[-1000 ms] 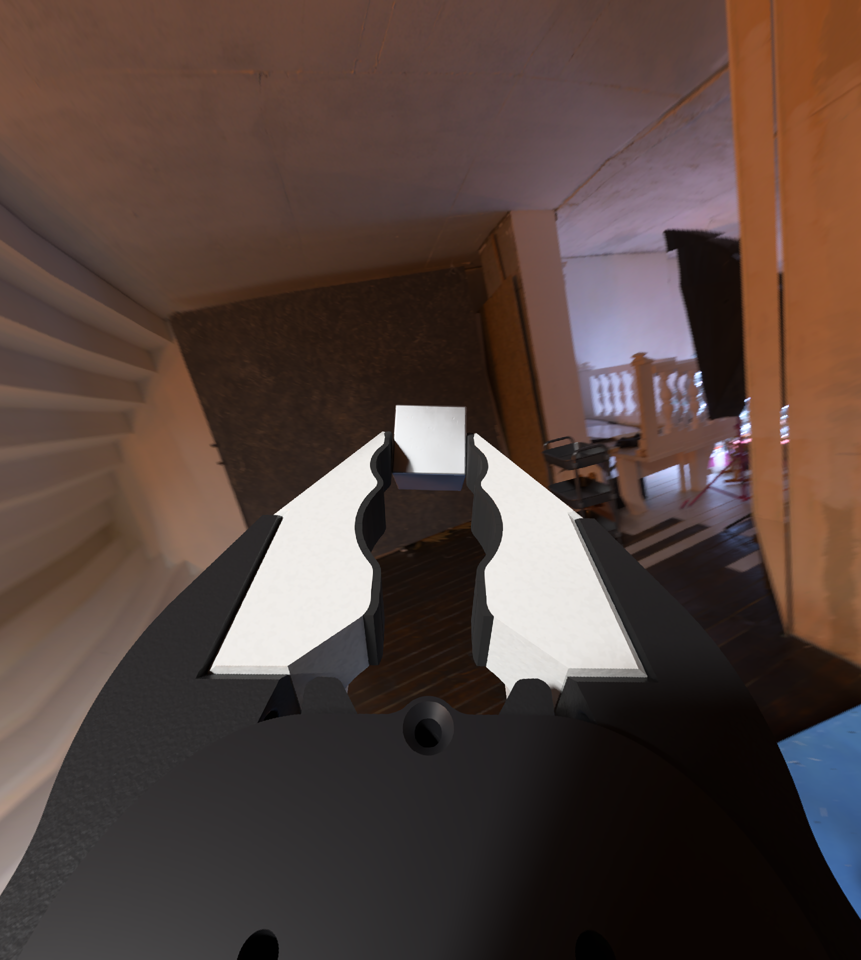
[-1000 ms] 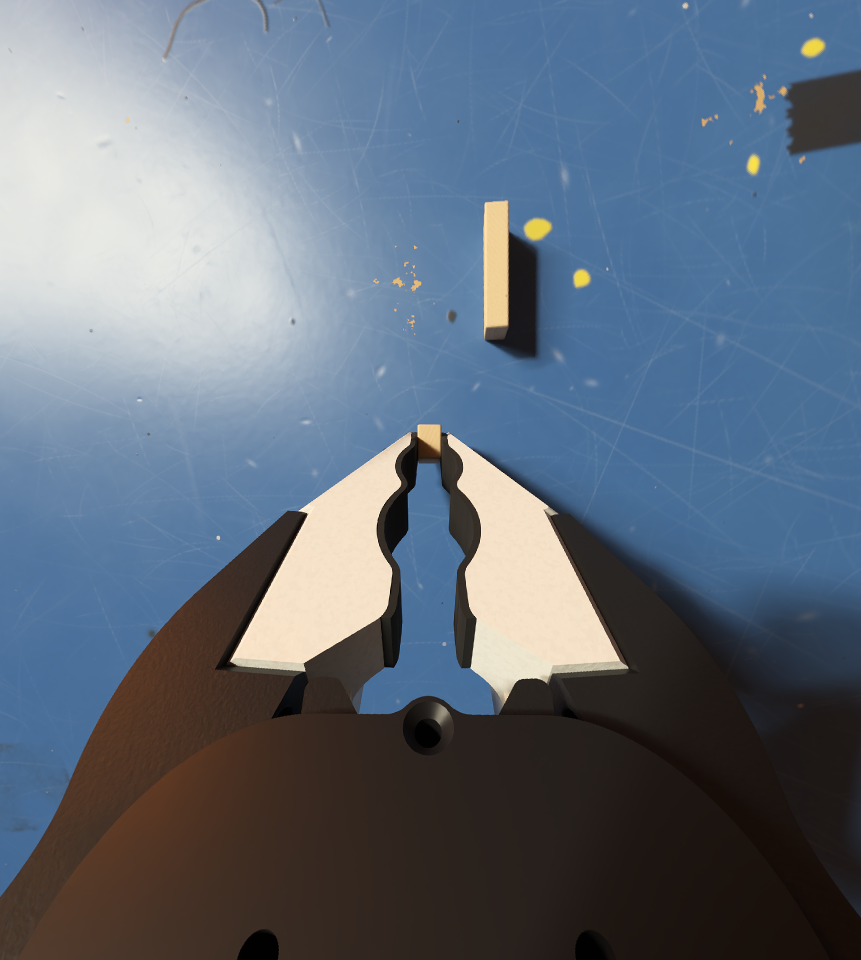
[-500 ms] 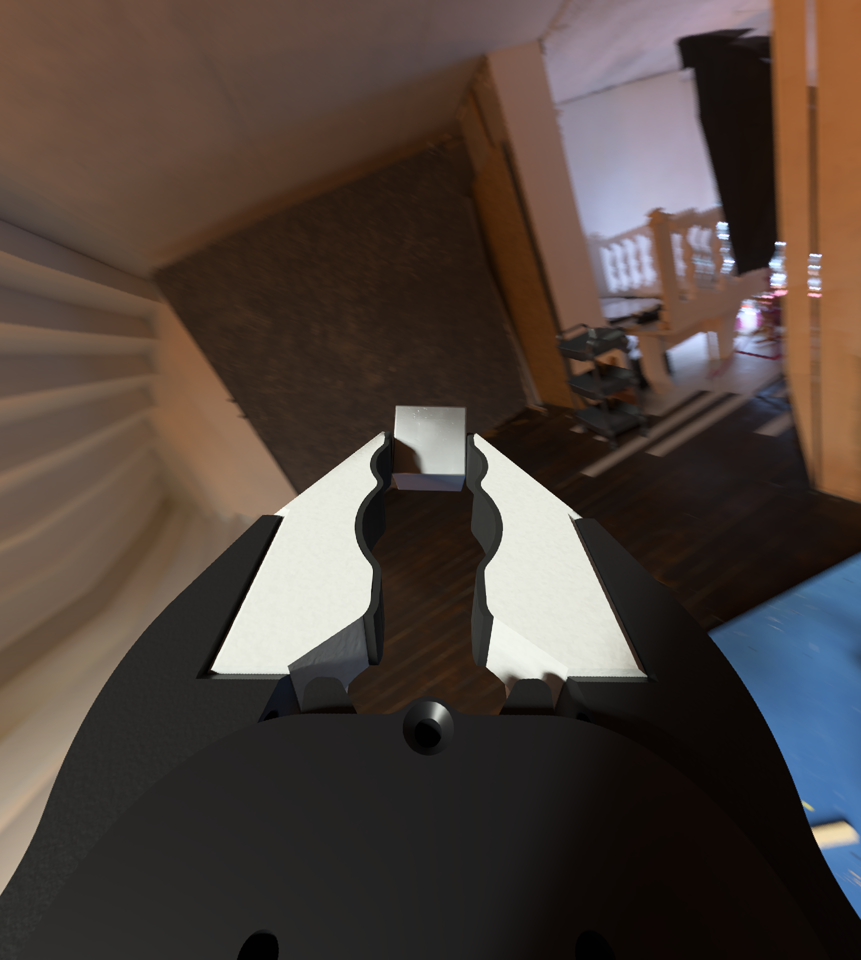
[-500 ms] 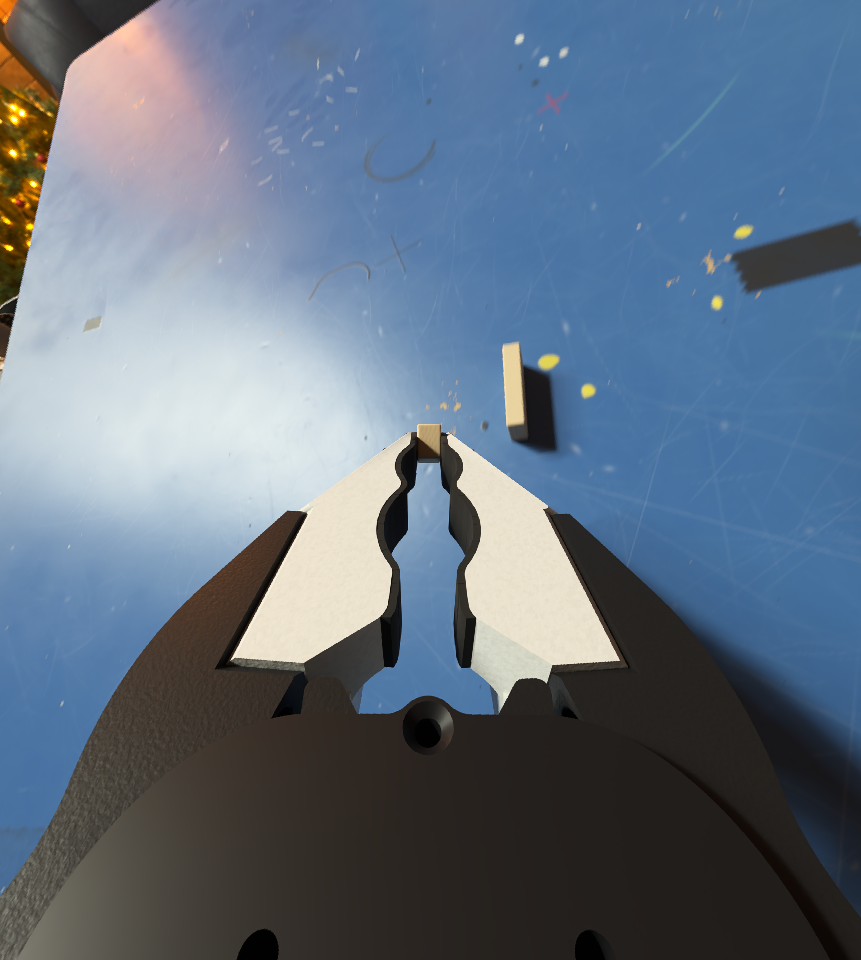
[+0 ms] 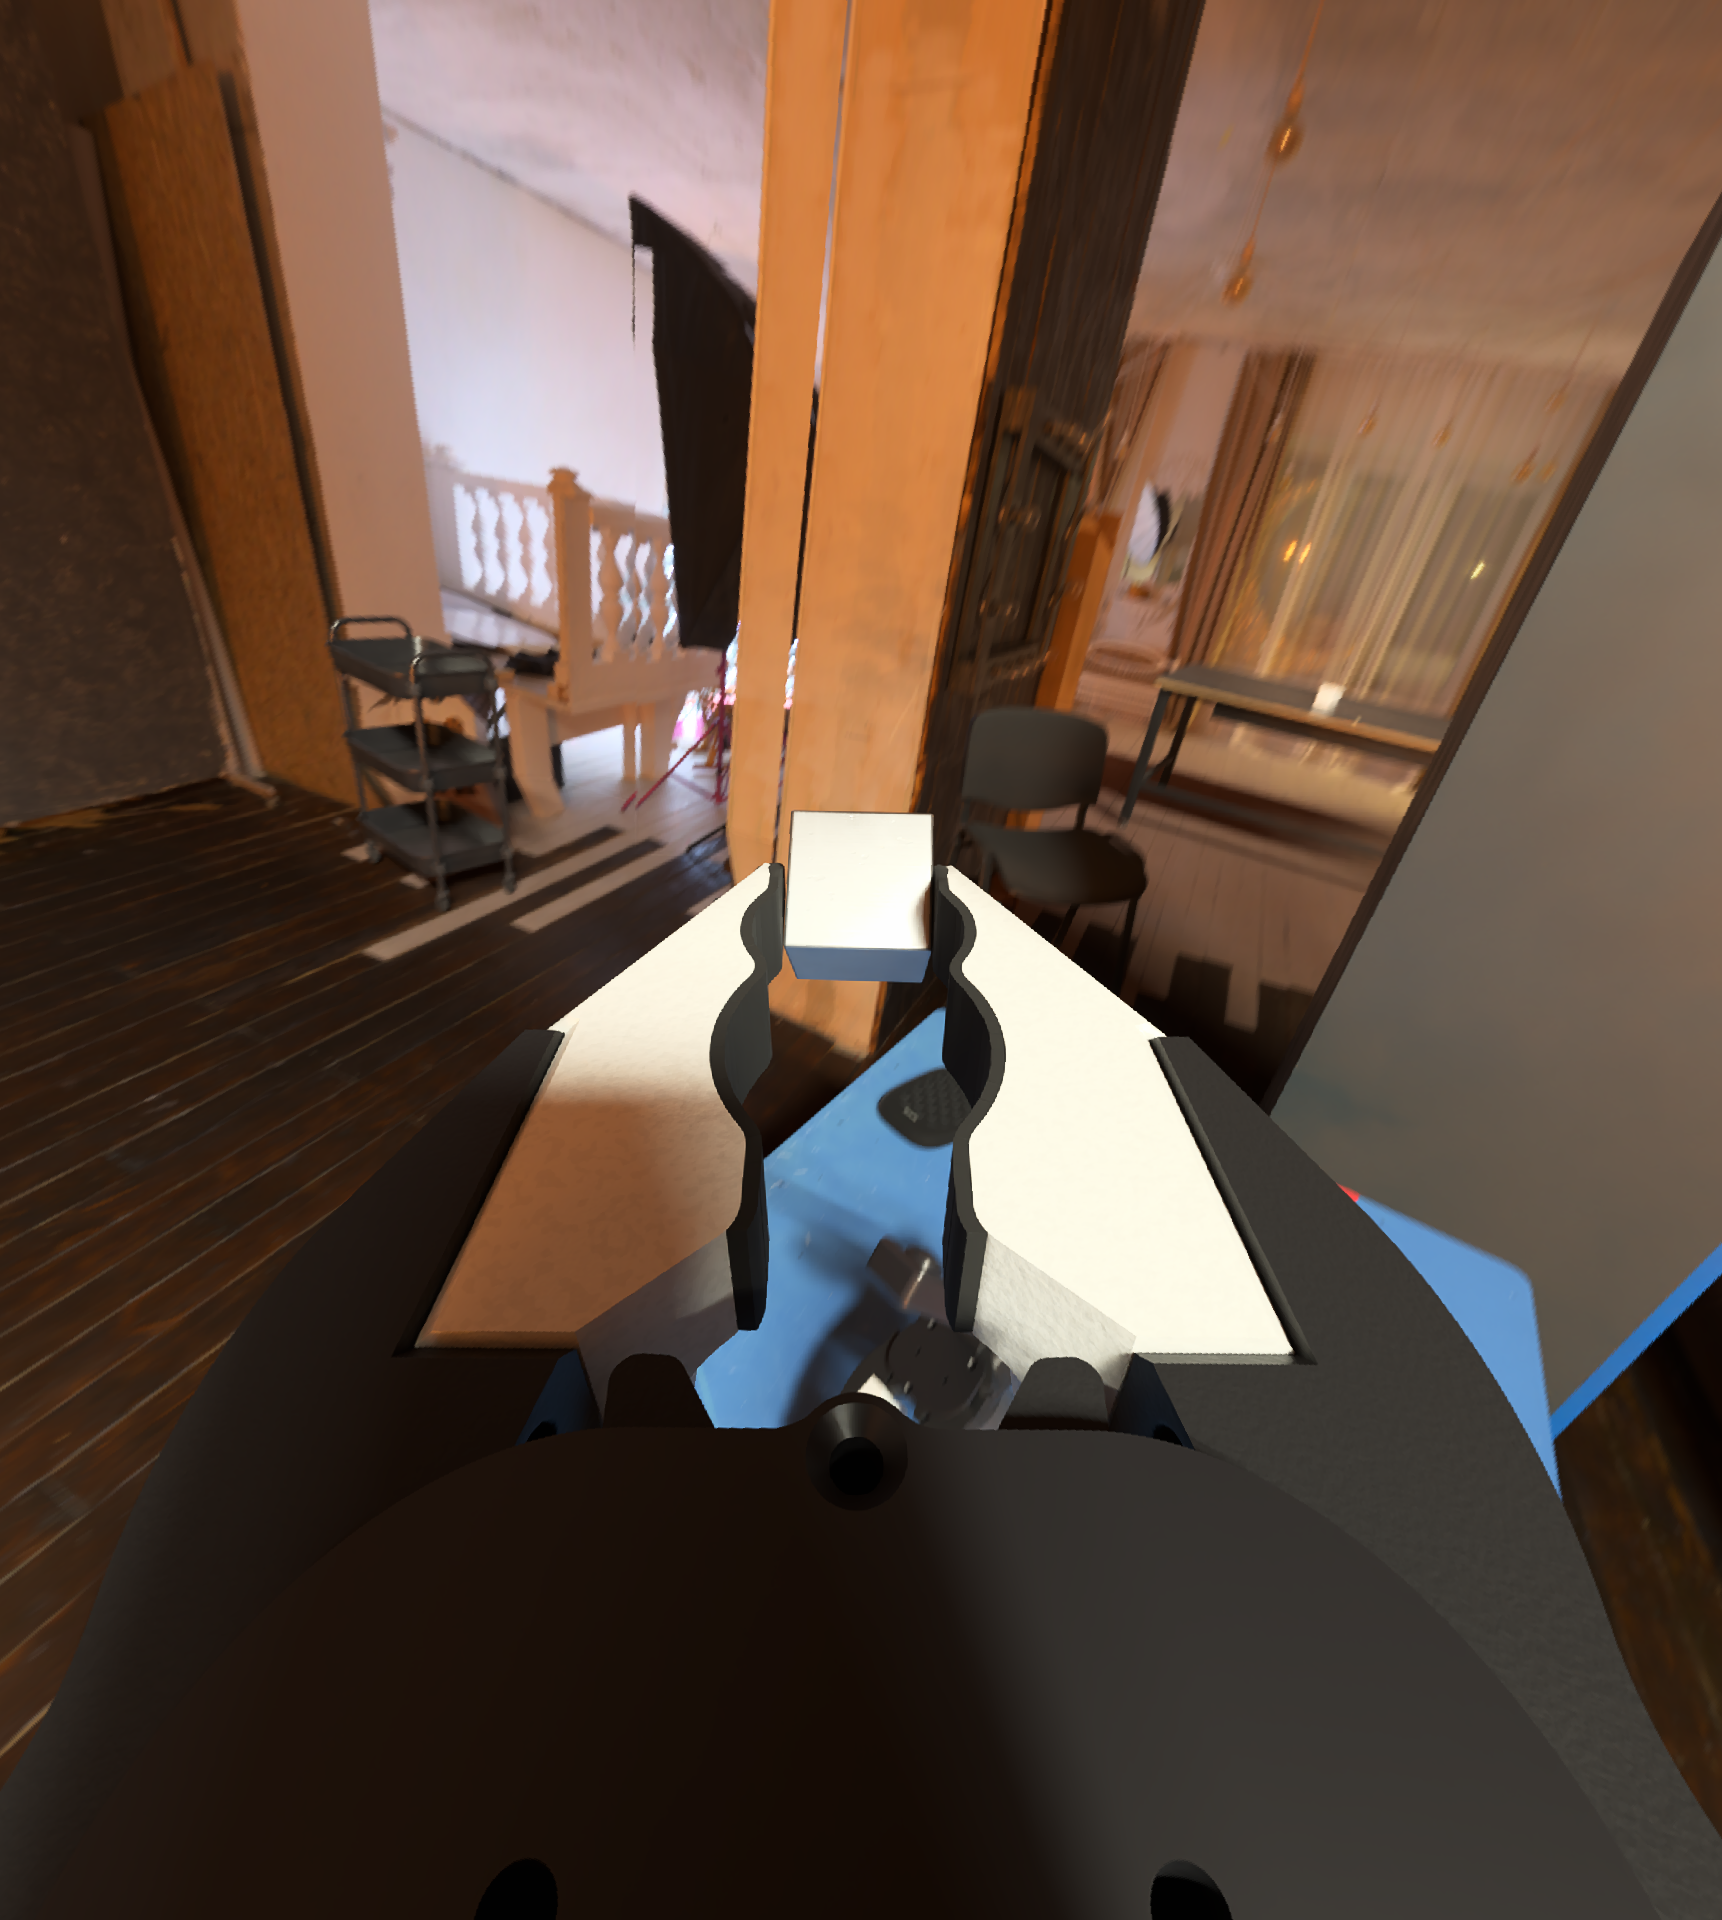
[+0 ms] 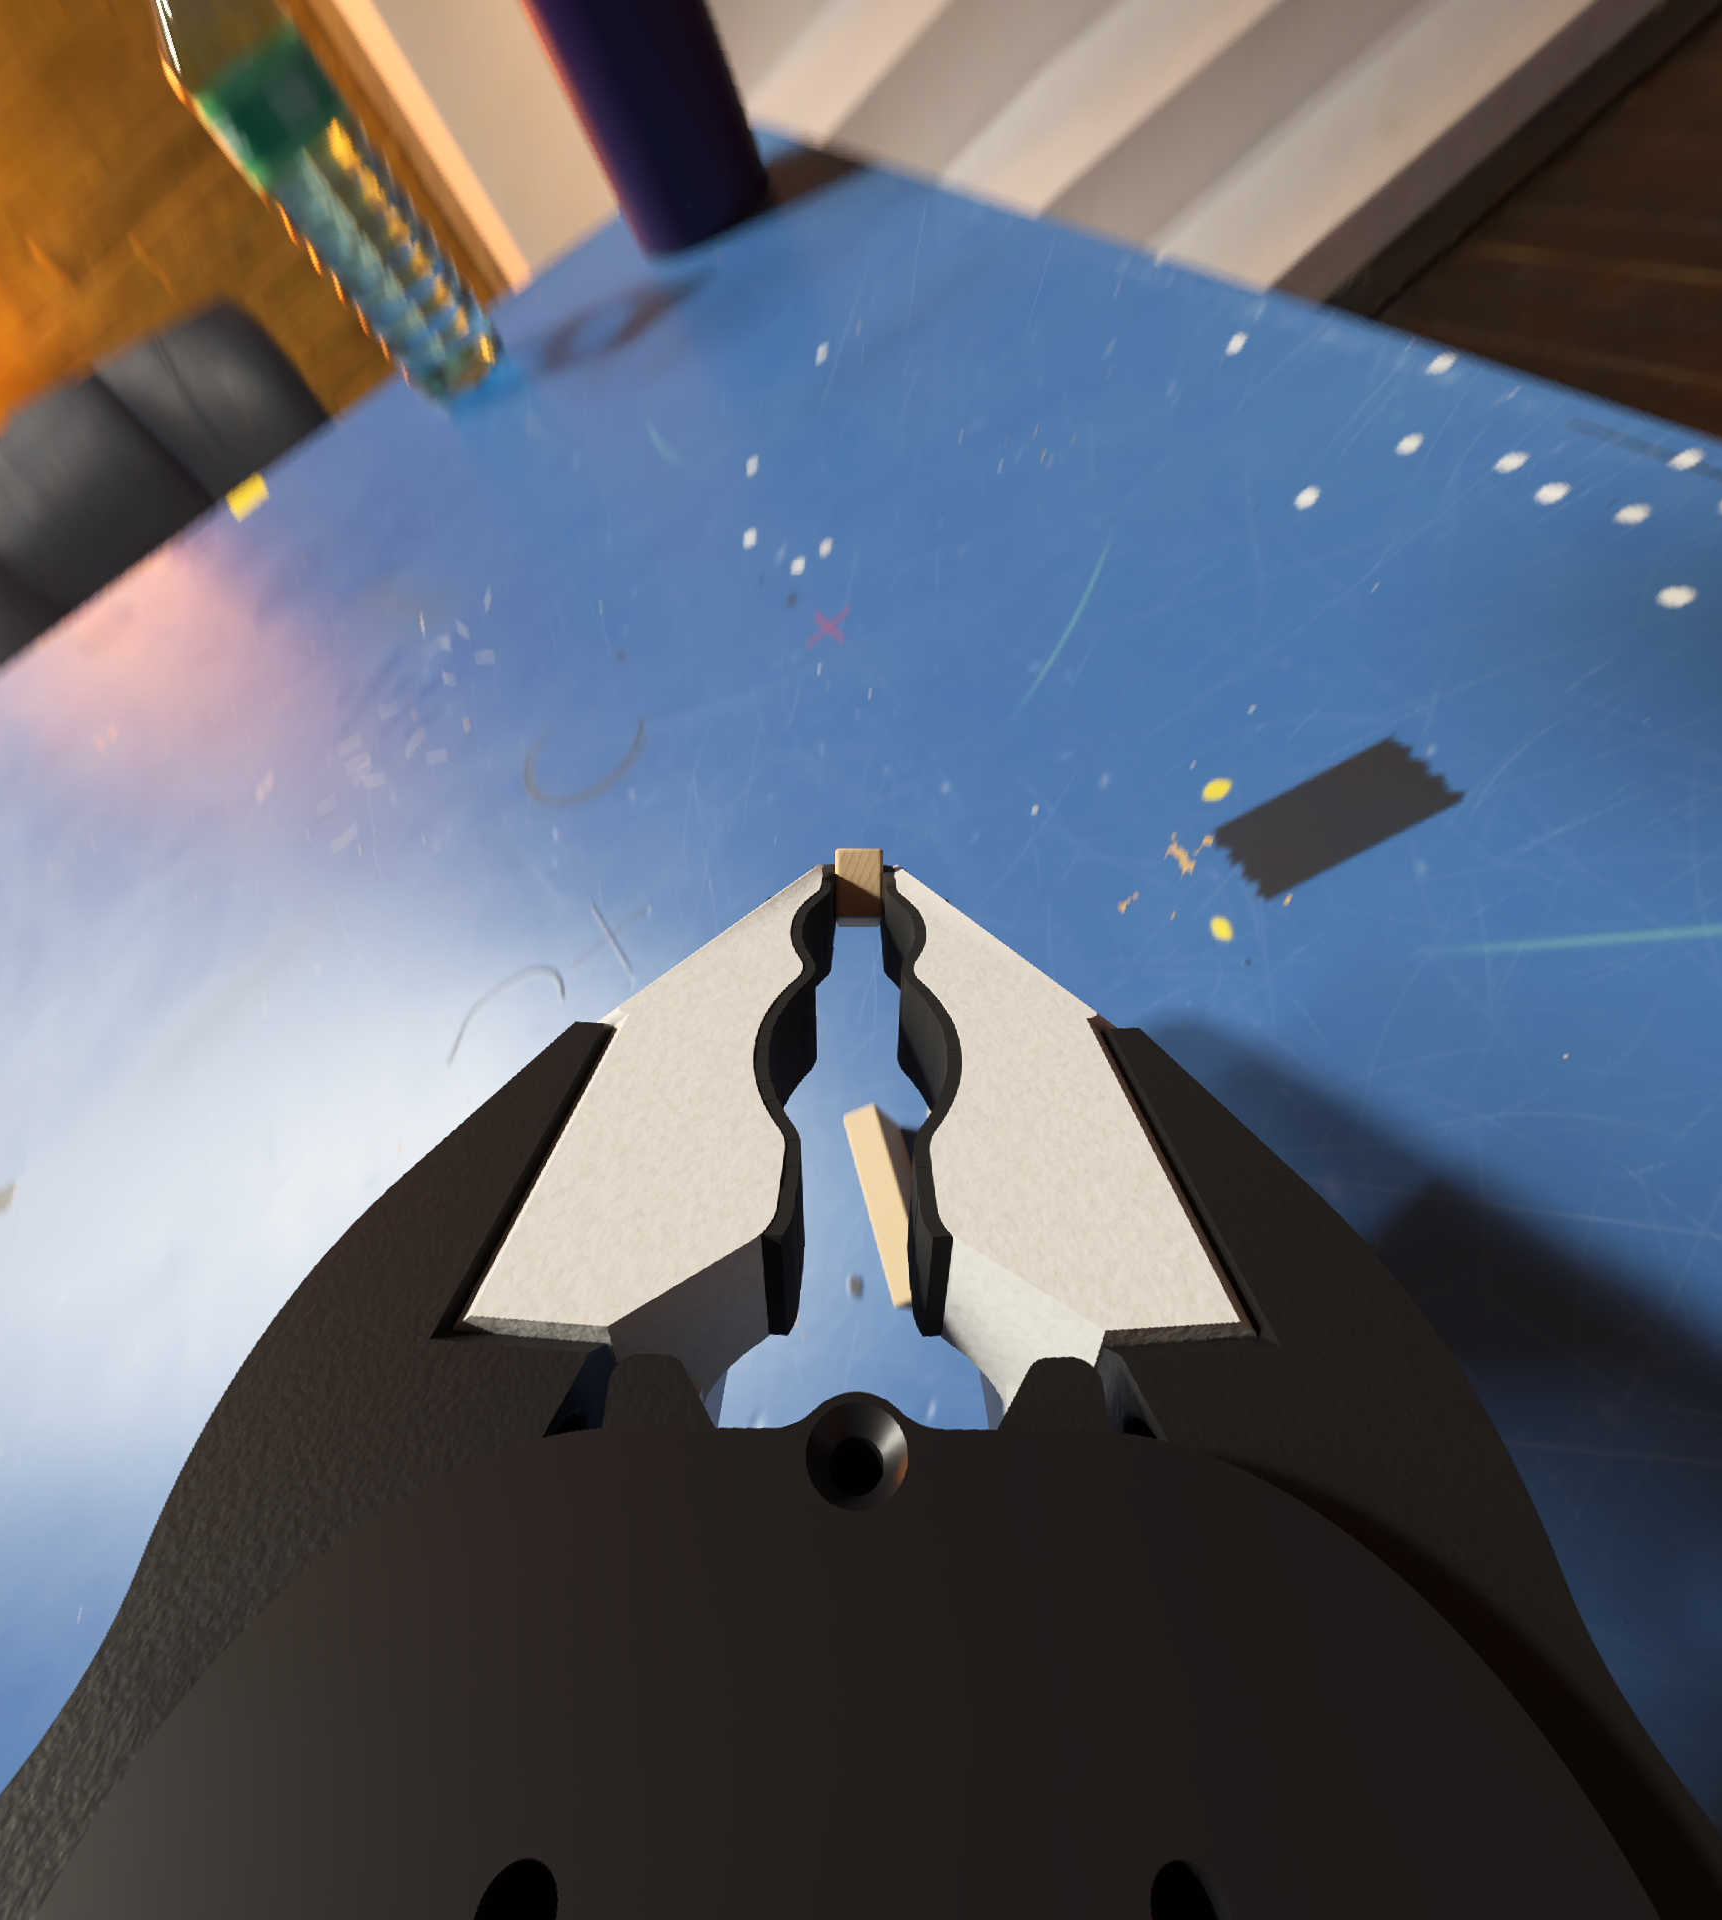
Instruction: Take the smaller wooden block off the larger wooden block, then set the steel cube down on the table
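Observation:
My left gripper (image 5: 857, 914) is shut on the steel cube (image 5: 859, 894), a pale grey metal block held at the fingertips, high above the blue table (image 5: 815, 1195). My right gripper (image 6: 859, 888) is shut on the smaller wooden block (image 6: 858, 881), a tiny tan cube at its fingertips, held above the table (image 6: 1044, 582). The larger wooden block (image 6: 878, 1195), a long flat tan slab, lies on the table below, seen between the right gripper's fingers. The other gripper's grey metal parts (image 5: 924, 1361) show low between the left gripper's fingers.
A black tape strip (image 6: 1335, 816) and yellow dots lie on the table's right part. A dark cylinder (image 6: 649, 114) stands at the far table edge. A dark oval patch (image 5: 924, 1107) marks the table. A tall grey panel (image 5: 1584, 779) stands right; a chair (image 5: 1044, 810) beyond.
The left wrist view swung right and down, bringing the blue table under the cube. The right gripper tilted up and moved, so the larger block now sits under its fingers, not ahead.

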`<move>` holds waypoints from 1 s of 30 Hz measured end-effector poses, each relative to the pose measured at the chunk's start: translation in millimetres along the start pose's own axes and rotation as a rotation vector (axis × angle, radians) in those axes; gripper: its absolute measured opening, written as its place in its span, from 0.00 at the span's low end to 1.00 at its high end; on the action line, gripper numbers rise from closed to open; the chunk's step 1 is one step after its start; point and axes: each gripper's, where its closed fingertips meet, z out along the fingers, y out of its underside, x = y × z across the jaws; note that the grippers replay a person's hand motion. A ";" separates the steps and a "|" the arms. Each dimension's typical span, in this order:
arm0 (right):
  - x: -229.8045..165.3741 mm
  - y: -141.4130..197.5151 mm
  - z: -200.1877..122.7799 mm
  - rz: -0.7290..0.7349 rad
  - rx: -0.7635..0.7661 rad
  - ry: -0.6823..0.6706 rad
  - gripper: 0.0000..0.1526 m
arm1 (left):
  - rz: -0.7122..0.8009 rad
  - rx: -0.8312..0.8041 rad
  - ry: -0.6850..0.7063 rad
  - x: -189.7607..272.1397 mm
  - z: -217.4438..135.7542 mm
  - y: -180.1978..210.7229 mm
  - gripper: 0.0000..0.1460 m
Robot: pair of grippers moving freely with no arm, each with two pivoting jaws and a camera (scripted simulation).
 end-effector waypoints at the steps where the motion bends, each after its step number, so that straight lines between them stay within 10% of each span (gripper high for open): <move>1: 1.4 -6.0 -1.0 0.016 0.050 0.000 0.05 | 0.023 -0.033 -0.014 2.7 -2.7 -1.6 0.19; 9: 15.0 -44.5 -43.2 0.089 0.378 0.017 0.05 | 0.066 -0.340 -0.128 -0.7 -56.8 66.3 0.19; 18: 7.6 -22.9 -27.1 0.045 0.196 -0.012 0.05 | 0.046 -0.364 -0.246 -35.5 -92.9 159.3 0.19; 30: -41.0 -49.5 -143.4 -0.097 0.401 -0.101 0.05 | 0.623 -0.354 -0.538 -117.1 -2.2 167.6 0.19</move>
